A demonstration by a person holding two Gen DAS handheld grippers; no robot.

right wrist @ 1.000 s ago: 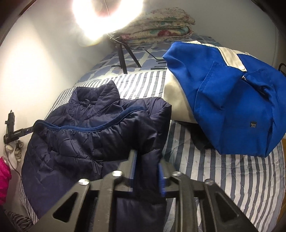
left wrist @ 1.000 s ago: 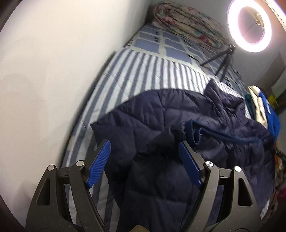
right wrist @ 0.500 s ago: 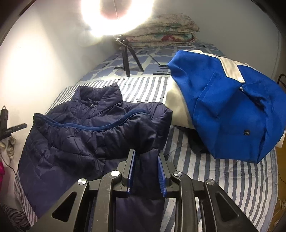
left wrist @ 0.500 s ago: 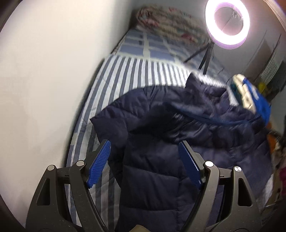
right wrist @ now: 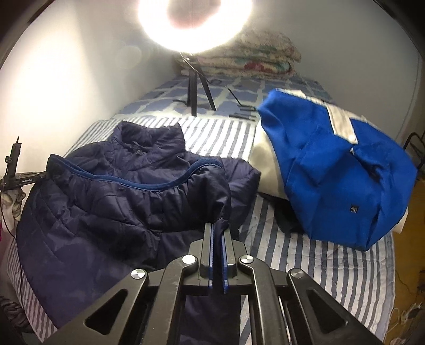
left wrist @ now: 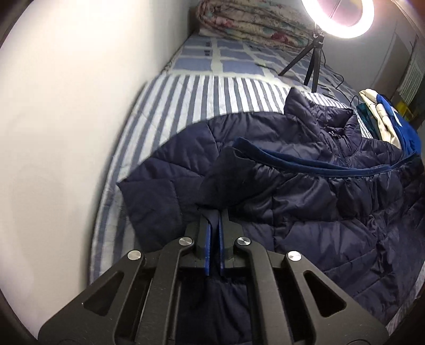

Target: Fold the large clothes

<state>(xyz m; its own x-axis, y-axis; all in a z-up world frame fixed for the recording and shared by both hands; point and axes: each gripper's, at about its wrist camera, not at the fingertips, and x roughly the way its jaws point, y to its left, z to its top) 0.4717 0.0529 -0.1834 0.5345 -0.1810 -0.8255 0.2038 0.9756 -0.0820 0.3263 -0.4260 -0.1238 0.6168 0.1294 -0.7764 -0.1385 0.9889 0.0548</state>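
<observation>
Jacket (left wrist: 305, 201) ahead of tool: quilted navy synthetic cloth, slight sheen. Blue top (right wrist: 332, 180) right of tool: matt fleece-like cloth. Bed cover (left wrist: 212, 95): striped woven cloth, matt.

Light source: ring light (right wrist: 195, 24), blown out in the right view.
Edges: bent, darkened; wall (left wrist: 66, 132) perhaps blurred.

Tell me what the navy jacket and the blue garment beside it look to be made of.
Navy jacket: thin synthetic shell, probably nylon or polyester, over padding. It is quilted in stitched panels, with a slight sheen and fine crinkles.
Blue garment: matte and soft-looking with no shine, likely fleece or cotton knit. It has pale panels.
</observation>
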